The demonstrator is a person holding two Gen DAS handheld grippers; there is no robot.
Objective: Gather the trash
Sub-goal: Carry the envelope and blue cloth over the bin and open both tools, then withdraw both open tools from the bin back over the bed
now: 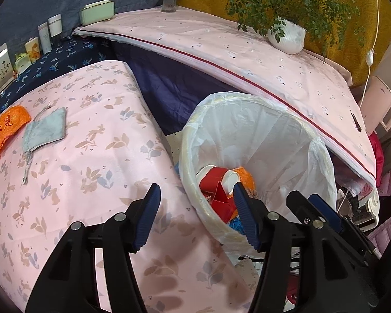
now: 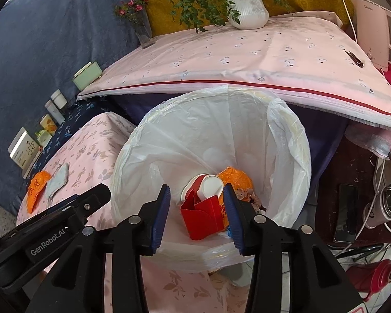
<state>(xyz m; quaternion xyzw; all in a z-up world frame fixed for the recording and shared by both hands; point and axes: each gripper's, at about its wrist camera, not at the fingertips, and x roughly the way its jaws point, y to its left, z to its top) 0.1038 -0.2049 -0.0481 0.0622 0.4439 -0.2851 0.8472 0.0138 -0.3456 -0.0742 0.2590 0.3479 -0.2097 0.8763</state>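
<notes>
Now both sets of jaws spread and empty, left gripper (image 1: 195, 215) and right gripper (image 2: 196, 215) above the lined bin (image 2: 294, 140), red carton (image 2: 203, 216) inside, orange wrapper (image 1: 6, 130) at nine o'clock on the pink cloth (image 1: 91, 161).

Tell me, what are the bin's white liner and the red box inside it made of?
The white liner looks like thin plastic film: translucent, glossy and wrinkled. The red box seems to be smooth card or paper, since it holds sharp folds and flat flaps.

left wrist: looks steeply down, close over pink table edge (image 1: 73, 156)
right wrist: down into bin (image 2: 286, 120)
shared: bin, red carton (image 2: 203, 216)
</notes>
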